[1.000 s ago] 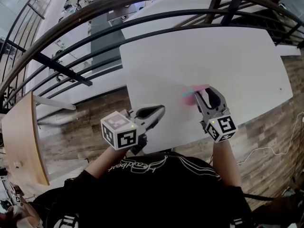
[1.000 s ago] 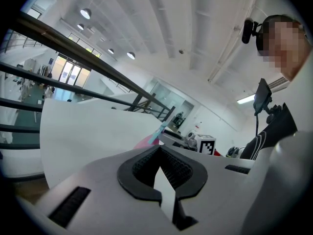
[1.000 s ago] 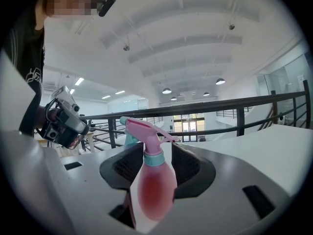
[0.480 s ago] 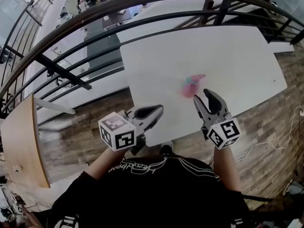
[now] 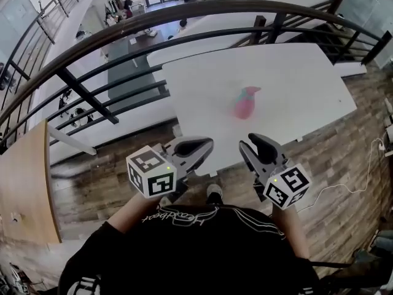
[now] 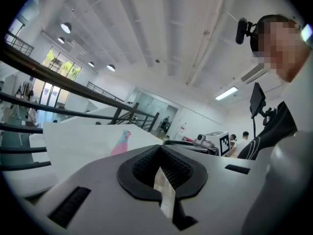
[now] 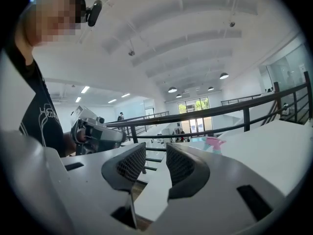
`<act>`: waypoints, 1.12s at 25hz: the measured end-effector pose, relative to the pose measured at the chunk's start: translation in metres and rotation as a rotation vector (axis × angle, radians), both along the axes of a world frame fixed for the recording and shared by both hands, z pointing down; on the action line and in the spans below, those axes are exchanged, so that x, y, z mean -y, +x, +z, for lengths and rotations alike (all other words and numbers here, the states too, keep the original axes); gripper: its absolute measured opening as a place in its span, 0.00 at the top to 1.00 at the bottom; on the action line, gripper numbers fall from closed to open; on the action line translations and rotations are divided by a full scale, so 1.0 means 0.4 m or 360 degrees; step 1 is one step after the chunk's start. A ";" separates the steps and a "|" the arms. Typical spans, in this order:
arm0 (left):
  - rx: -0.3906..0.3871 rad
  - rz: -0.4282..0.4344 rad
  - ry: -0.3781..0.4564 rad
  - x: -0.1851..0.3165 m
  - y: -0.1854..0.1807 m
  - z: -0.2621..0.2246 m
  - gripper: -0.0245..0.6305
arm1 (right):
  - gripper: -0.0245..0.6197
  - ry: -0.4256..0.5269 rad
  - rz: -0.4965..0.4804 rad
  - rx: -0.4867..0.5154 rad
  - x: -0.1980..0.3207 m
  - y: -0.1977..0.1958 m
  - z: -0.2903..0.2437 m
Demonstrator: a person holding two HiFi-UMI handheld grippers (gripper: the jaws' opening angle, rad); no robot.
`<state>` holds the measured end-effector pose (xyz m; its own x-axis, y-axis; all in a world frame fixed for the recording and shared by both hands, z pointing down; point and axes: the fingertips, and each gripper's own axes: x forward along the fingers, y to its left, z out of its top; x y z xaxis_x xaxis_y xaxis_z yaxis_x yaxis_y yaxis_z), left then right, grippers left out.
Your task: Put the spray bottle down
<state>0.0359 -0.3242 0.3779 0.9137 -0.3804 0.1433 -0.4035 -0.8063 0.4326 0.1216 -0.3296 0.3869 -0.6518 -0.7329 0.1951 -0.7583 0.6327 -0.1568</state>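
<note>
Pink spray bottle (image 5: 245, 102) sits on the white table (image 5: 307, 72), nothing touching it. Your left gripper (image 5: 207, 145) and right gripper (image 5: 249, 144) hang side by side at the table's near edge, short of the bottle. Black railing (image 5: 202, 9) curves past the far side.

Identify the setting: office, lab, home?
Probably an upper gallery of an open-plan office or lab: a black railing overlooks a lower floor with desks, beside the white table holding the spray bottle.
</note>
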 end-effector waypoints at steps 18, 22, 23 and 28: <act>-0.0061 0.0172 0.0219 -0.394 -0.107 -0.090 0.96 | 0.93 -0.0002 -0.0098 0.0050 -0.424 -0.208 -0.077; -0.0063 0.0186 0.0231 -0.420 -0.120 -0.102 0.96 | 0.93 -0.0013 -0.0106 0.0062 -0.448 -0.231 -0.079; -0.0063 0.0189 0.0233 -0.427 -0.123 -0.104 0.96 | 0.93 -0.0012 -0.0107 0.0059 -0.455 -0.235 -0.080; -0.0053 0.0205 0.0239 -0.465 -0.126 -0.108 0.96 | 0.93 -0.0005 -0.0101 0.0045 -0.488 -0.242 -0.079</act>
